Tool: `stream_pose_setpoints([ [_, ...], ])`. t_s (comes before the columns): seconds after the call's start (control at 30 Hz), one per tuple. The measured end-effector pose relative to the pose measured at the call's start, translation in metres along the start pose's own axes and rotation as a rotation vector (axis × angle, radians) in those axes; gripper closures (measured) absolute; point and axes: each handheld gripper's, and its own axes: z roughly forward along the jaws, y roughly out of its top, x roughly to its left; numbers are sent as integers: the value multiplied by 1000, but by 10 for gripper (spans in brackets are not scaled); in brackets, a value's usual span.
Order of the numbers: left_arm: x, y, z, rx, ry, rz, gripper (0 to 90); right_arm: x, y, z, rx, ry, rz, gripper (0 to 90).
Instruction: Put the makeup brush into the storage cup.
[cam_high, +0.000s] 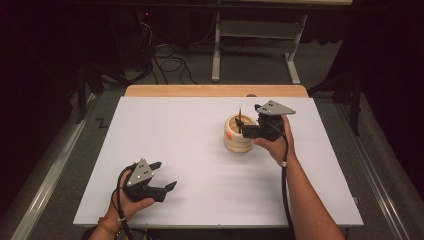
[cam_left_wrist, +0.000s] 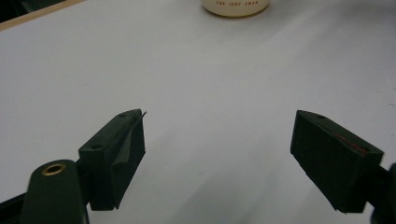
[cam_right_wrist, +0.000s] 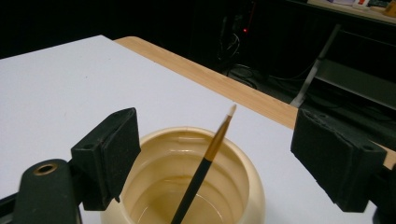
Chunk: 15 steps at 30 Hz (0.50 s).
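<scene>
Right gripper (cam_high: 248, 131) poised over cream jar (cam_high: 238, 135)

Its jaws stand apart around a brush (cam_right_wrist: 205, 163) leaning inside; left gripper (cam_high: 165, 176), also spread wide, rests near-left on the white table (cam_high: 200, 150).

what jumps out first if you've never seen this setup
A cream jar right of centre on the white table, with a thin brush leaning in it, bristles up. The right gripper sits at the jar with its jaws open either side of the brush. The left gripper is open too, low at the near left, well apart from the jar.
</scene>
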Motion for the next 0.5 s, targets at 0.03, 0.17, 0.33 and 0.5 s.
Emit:
stream_pose_setpoints([
  [0.03,0,0,0,1,2,1,187,0,0,0,-1,-1,-8,168],
  [0.17,0,0,0,1,4,2,187,0,2,-3,0,0,-17,167],
  [0.33,0,0,0,-1,6,3,189,0,3,-7,-8,-6,-20,162],
  [0.5,0,0,-1,-1,7,8,189,0,5,-11,-9,4,-25,161],
])
